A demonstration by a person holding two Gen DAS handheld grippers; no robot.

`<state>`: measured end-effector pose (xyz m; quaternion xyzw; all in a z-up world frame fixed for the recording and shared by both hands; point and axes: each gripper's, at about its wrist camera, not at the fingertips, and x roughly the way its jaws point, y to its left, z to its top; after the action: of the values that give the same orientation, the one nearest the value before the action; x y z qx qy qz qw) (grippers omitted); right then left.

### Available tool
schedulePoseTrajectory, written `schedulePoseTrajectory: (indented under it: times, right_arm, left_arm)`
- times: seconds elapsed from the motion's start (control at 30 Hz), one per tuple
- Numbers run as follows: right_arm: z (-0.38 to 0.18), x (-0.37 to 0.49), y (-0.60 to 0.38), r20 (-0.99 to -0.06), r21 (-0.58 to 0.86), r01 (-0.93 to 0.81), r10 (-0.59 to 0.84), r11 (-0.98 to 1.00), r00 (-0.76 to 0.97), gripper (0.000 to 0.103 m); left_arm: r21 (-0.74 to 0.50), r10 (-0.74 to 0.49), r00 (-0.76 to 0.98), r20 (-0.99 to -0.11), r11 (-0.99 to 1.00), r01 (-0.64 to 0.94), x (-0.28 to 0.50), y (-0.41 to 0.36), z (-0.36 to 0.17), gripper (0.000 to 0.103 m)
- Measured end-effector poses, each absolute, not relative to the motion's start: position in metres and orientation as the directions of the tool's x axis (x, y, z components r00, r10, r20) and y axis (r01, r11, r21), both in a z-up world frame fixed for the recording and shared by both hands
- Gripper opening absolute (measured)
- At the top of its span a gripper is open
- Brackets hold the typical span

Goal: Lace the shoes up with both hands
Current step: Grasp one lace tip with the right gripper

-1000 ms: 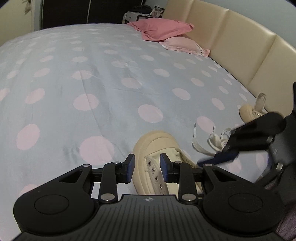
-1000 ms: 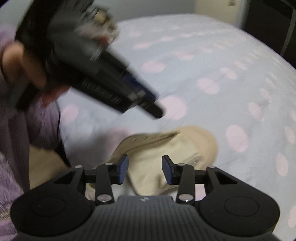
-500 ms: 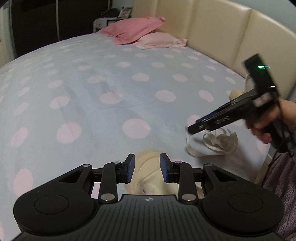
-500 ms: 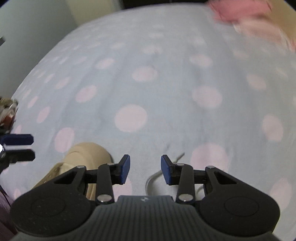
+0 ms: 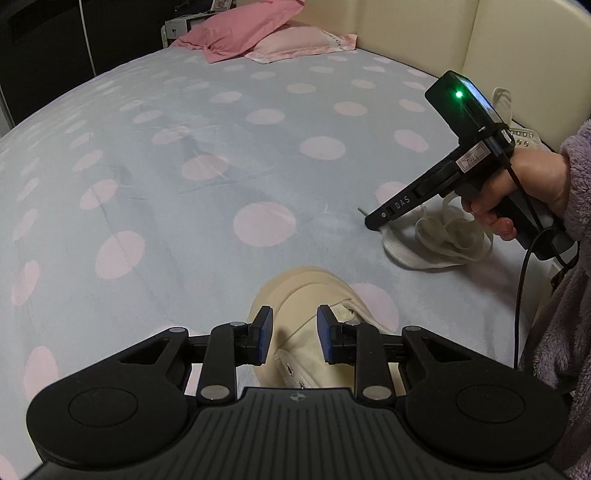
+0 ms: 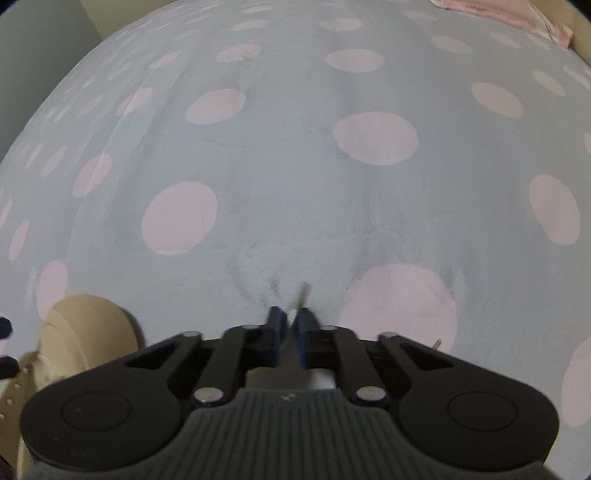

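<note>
A cream shoe [image 5: 317, 314] lies on the bed [image 5: 184, 166], toe pointing away, at the near edge of the polka-dot cover and right under the left gripper [image 5: 293, 336]. That gripper's jaws stand a little apart astride the shoe's eyelet side; whether the blue pads press on the canvas cannot be told. The lace [image 5: 443, 240], a loose white heap, lies on the cover to the right of the shoe, apart from it. The right gripper [image 5: 371, 223] comes down at the heap's left edge, held by a hand [image 5: 517, 192] in a fuzzy lilac sleeve [image 5: 569, 295]. In the right wrist view its jaws [image 6: 290, 325] have just closed nearly together, and a thin lace tip [image 6: 302, 293] sticks out from between the pads, so they appear to pinch the lace near its end. The shoe's toe [image 6: 85, 325] shows at that view's lower left. A second shoe [image 5: 517, 129] sits behind the hand by the cream headboard [image 5: 424, 33], and two pink pillows [image 5: 258, 33] lie at the far end.
</note>
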<state>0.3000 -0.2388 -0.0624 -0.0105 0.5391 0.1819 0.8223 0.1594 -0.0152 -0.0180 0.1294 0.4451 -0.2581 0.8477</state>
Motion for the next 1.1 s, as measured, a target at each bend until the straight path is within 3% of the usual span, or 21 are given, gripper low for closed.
schedulePoseTrajectory:
  times: [0.23, 0.37, 0.57, 0.77, 0.97, 1.03, 1.1]
  right_arm:
    - [-0.035, 0.287, -0.232, -0.870, 0.153, -0.415, 0.322, 0.897, 0.374, 0.004]
    - [-0.006, 0.263, -0.219, -0.847, 0.126, -0.572, 0.388, 0.811, 0.363, 0.004]
    - [0.041, 0.220, -0.208, -0.833, 0.029, -0.774, 0.444, 0.632, 0.331, 0.004]
    - [0.059, 0.190, -0.205, -0.841, -0.059, -0.856, 0.437, 0.513, 0.320, 0.004]
    - [0.048, 0.185, -0.204, -0.853, -0.040, -0.876, 0.440, 0.481, 0.280, 0.004]
    - [0.045, 0.183, -0.201, -0.856, -0.039, -0.889, 0.444, 0.456, 0.266, 0.004]
    - [0.042, 0.182, -0.196, -0.855, -0.041, -0.900, 0.451, 0.433, 0.256, 0.004]
  left_arm:
    - [-0.032, -0.344, 0.458, -0.820, 0.826, 0.563, 0.156, -0.011, -0.013, 0.024]
    - [-0.062, -0.375, 0.445, -0.813, 0.816, 0.575, 0.153, -0.004, -0.009, 0.024]
    - [-0.014, -0.361, 0.470, -0.805, 0.804, 0.594, 0.145, -0.002, -0.007, 0.024]
    - [0.041, -0.334, 0.543, -0.770, 0.824, 0.565, 0.143, 0.002, -0.007, 0.025]
    - [0.180, -0.344, 0.691, -0.636, 0.805, 0.566, 0.130, 0.002, -0.004, 0.032]
    - [0.196, -0.353, 0.694, -0.627, 0.791, 0.579, 0.127, 0.000, -0.004, 0.044]
    - [0.185, -0.371, 0.664, -0.649, 0.770, 0.610, 0.128, -0.001, -0.005, 0.044]
